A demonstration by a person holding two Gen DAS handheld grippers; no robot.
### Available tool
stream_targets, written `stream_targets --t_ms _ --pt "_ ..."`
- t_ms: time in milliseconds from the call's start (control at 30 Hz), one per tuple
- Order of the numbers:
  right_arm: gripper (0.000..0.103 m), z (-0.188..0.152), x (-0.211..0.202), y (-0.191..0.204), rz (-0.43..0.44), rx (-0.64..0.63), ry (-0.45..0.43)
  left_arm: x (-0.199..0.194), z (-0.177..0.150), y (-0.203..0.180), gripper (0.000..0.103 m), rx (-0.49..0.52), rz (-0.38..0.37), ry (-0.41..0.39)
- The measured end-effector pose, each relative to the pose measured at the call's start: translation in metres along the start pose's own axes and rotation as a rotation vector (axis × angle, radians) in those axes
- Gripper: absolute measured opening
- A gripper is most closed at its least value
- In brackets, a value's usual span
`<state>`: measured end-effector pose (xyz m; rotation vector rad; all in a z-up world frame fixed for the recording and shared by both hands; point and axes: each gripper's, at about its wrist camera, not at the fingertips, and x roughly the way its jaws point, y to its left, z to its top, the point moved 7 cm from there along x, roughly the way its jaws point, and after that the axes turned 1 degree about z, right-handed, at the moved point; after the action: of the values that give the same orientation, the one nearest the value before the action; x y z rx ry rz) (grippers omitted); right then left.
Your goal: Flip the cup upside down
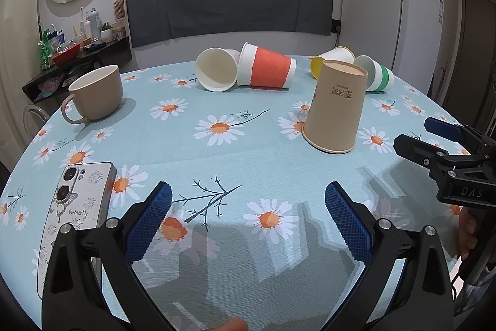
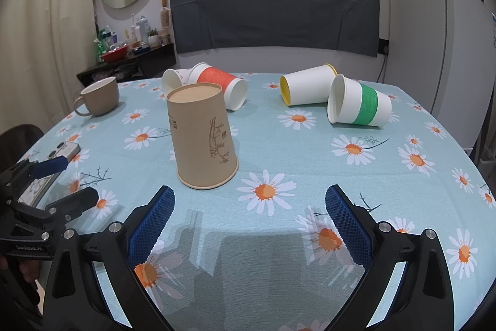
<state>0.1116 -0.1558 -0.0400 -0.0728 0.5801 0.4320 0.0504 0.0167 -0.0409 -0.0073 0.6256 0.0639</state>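
Note:
A brown paper cup (image 1: pixel 336 106) stands upside down, rim on the tablecloth; it also shows in the right wrist view (image 2: pixel 201 135). My left gripper (image 1: pixel 248 219) is open and empty, well short of the cup and to its left. My right gripper (image 2: pixel 249 222) is open and empty, just short of the cup and a little to its right. The right gripper shows at the right edge of the left wrist view (image 1: pixel 418 135), open. The left gripper shows at the left edge of the right wrist view (image 2: pixel 77 179), open.
Lying on their sides at the back: a white cup (image 1: pixel 215 69), a red-banded cup (image 1: pixel 268 70), a yellow-lined cup (image 2: pixel 307 89), a green-banded cup (image 2: pixel 359 104). A beige mug (image 1: pixel 96 93) stands upright at left. A phone (image 1: pixel 74 216) lies near the left gripper. A fridge (image 2: pixel 434 45) stands at right.

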Motion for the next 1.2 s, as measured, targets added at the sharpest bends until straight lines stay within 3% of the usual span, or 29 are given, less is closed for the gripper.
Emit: stream_targets --t_ms 567,767,833,933,1067,1133,1200 --pt "0.094 -0.001 0.002 0.003 0.008 0.000 0.010 0.000 0.000 -0.001 0.097 0.004 0.002 -0.005" --pt "0.094 0.009 0.017 0.008 0.145 0.030 0.140 -0.002 0.001 0.000 0.097 -0.005 0.006 -0.013" --pt "0.094 0.023 0.019 0.005 0.092 -0.007 0.141 -0.002 0.001 0.001 0.097 -0.012 0.015 -0.017" --pt "0.094 0.038 0.024 -0.004 -0.053 -0.111 0.144 -0.003 0.002 0.002 0.097 -0.019 0.023 -0.026" --pt "0.095 0.037 0.052 -0.032 -0.219 -0.118 0.246 -0.004 0.002 0.002 0.097 -0.013 0.016 -0.029" --pt "0.095 0.037 0.079 -0.030 -0.203 -0.078 0.334 -0.003 0.001 0.000 0.097 -0.008 0.004 -0.022" --pt "0.095 0.049 0.105 -0.004 -0.062 -0.051 0.406 -0.003 0.001 0.001 0.097 -0.010 -0.002 -0.019"
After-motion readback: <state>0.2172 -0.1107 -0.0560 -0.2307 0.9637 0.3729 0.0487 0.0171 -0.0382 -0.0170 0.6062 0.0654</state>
